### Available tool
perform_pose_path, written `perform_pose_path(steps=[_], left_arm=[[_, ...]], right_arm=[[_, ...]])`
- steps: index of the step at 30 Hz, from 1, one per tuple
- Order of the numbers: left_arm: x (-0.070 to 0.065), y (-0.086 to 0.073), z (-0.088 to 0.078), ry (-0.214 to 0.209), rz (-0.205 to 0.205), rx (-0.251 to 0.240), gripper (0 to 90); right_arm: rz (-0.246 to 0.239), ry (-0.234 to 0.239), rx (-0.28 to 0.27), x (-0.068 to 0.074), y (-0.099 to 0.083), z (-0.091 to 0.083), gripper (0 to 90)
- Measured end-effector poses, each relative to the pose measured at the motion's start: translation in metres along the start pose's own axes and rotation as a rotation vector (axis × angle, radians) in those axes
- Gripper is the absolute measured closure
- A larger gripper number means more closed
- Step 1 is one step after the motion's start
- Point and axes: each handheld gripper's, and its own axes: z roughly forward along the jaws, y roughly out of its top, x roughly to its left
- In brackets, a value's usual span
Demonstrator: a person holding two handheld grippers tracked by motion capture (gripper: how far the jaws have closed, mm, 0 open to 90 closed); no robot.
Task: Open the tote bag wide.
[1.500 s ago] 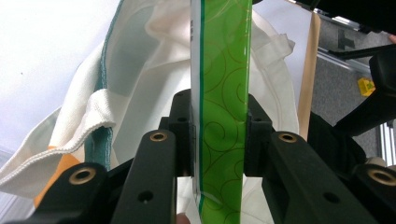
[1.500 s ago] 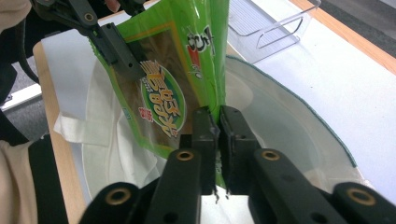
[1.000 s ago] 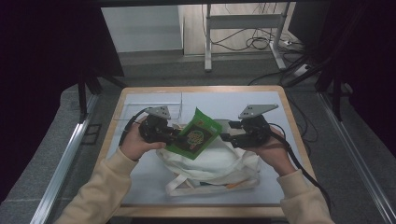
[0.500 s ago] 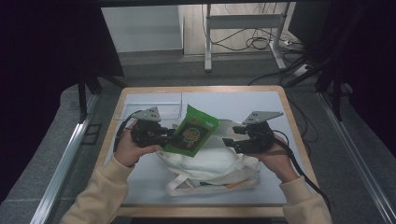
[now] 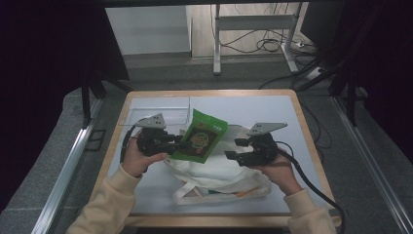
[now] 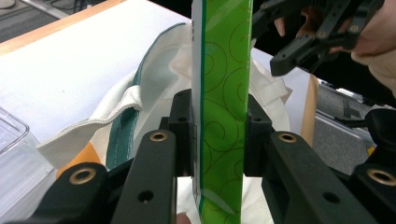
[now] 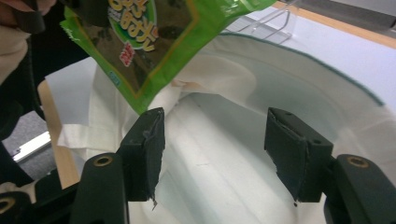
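Above the white tote bag [image 5: 219, 168], the left gripper [image 5: 176, 143] clamps the green snack packet [image 5: 200, 136] edge-on, while the right gripper [image 5: 233, 148], jaws apart and empty, sits beside it over the bag's mouth.

right tool [image 7: 215, 140] – agape | green packet [image 7: 154, 42] – above white bag [image 7: 224, 140]

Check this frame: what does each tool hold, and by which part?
The left tool clamps the green snack packet near its lower edge. The right tool holds nothing, open above the white bag.
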Motion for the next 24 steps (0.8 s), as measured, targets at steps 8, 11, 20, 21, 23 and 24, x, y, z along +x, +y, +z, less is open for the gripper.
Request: perform_pose_path(steps=[8,11,20,21,23,24], left_arm=[[-0.001,-0.005,0.007,0.007,-0.007,-0.002,71.9],[-0.002,-0.006,0.011,0.012,-0.008,-0.01,71.9],[-0.008,-0.005,0.022,0.0,-0.005,-0.04,71.9],[-0.008,-0.005,0.023,-0.003,-0.003,-0.042,71.9],[-0.009,-0.005,0.025,-0.013,-0.002,-0.052,71.9],[-0.009,-0.005,0.025,-0.022,-0.003,-0.054,71.9]], right_arm=[[0.005,0.006,0.016,0.003,-0.006,0.012,39.0],[0.011,0.011,0.019,0.005,-0.008,0.015,39.1],[0.006,0.046,0.029,0.011,-0.012,0.026,40.0],[0.006,0.051,0.033,0.011,-0.013,0.027,40.1],[0.003,0.063,0.036,0.012,-0.013,0.03,40.0],[0.007,0.071,0.036,0.013,-0.013,0.032,40.1]])
